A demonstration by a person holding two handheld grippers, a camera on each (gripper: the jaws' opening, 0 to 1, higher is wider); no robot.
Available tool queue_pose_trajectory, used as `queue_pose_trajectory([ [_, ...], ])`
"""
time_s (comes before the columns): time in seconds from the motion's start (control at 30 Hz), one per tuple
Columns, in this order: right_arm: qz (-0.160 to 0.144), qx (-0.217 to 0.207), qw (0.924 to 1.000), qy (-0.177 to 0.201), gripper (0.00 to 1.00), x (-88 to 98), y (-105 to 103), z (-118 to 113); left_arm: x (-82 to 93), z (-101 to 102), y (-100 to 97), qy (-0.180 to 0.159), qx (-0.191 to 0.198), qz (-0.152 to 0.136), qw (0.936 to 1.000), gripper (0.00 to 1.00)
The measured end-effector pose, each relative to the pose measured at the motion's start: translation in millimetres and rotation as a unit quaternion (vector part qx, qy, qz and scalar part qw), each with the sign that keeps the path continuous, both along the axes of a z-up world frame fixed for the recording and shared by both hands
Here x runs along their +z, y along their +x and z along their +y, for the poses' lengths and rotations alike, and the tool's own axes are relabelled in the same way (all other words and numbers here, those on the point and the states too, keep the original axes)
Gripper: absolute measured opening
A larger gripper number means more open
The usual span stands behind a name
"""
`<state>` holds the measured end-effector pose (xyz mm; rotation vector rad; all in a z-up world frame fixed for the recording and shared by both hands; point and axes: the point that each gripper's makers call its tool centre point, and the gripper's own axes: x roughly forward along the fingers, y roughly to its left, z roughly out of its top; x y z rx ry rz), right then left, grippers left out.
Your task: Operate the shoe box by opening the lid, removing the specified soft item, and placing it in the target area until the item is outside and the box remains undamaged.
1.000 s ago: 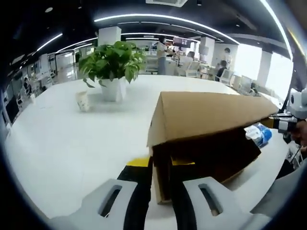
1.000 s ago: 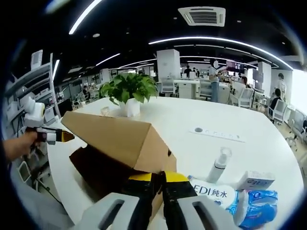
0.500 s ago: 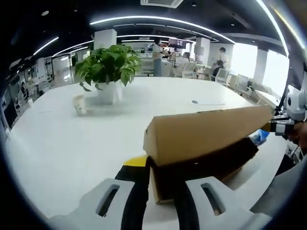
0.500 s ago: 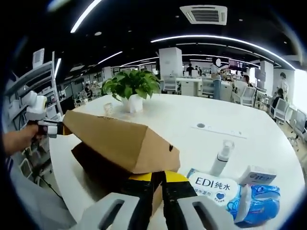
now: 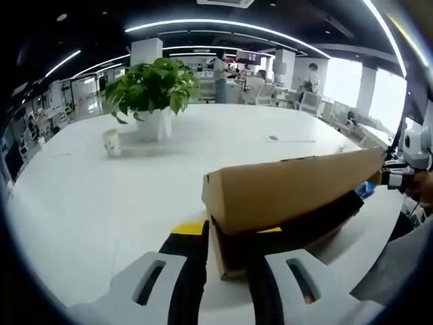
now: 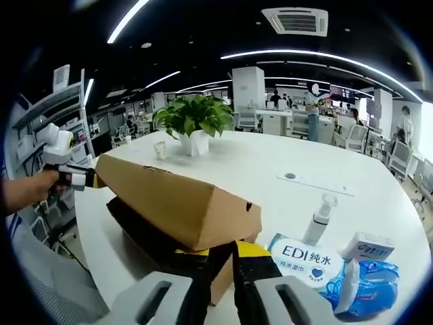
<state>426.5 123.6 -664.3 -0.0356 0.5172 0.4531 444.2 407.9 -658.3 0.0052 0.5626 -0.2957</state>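
Observation:
A brown cardboard shoe box sits on the white table (image 5: 95, 203), its lid (image 5: 291, 189) tilted a little above the dark base (image 5: 298, 233). My left gripper (image 5: 230, 231) is shut on the lid's near end, yellow tips tucked under its edge. At the far right end my right gripper (image 5: 398, 177) holds the lid. In the right gripper view the lid (image 6: 176, 203) slopes over the base (image 6: 139, 230). There my right gripper (image 6: 225, 249) pinches its near end, and my left gripper (image 6: 76, 177) grips the far corner. The box's inside is hidden.
A potted plant (image 5: 152, 84) and a paper cup (image 5: 111, 142) stand farther back. Right of the box lie a wet-wipes pack (image 6: 308, 261), a spray bottle (image 6: 319, 217), a small white box (image 6: 369, 245) and a blue pack (image 6: 372, 284). Office desks and people fill the background.
The lid has come down from a steep tilt to lie close over the base, and the dark gap under it has narrowed. Both grippers kept their hold on it.

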Motion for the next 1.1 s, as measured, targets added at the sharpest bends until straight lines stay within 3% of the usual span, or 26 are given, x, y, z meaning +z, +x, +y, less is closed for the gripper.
queue_pose_trajectory([
  [0.13, 0.000, 0.016, 0.9999, 0.004, 0.14, -2.4, -4.5, 4.7, -2.8, -2.3, -3.6, 0.004, -0.012, 0.002, 0.9999, 0.23],
  [0.73, -0.005, 0.047, 0.9989, -0.003, 0.24, -9.9, -14.4, 11.3, -12.9, -9.0, -13.5, 0.015, -0.040, 0.006, 0.9991, 0.28],
  [1.1, -0.003, 0.065, 0.9975, -0.030, 0.28, -17.9, -20.2, 16.4, -22.2, -11.4, -19.4, 0.025, -0.060, 0.014, 0.9978, 0.31],
])
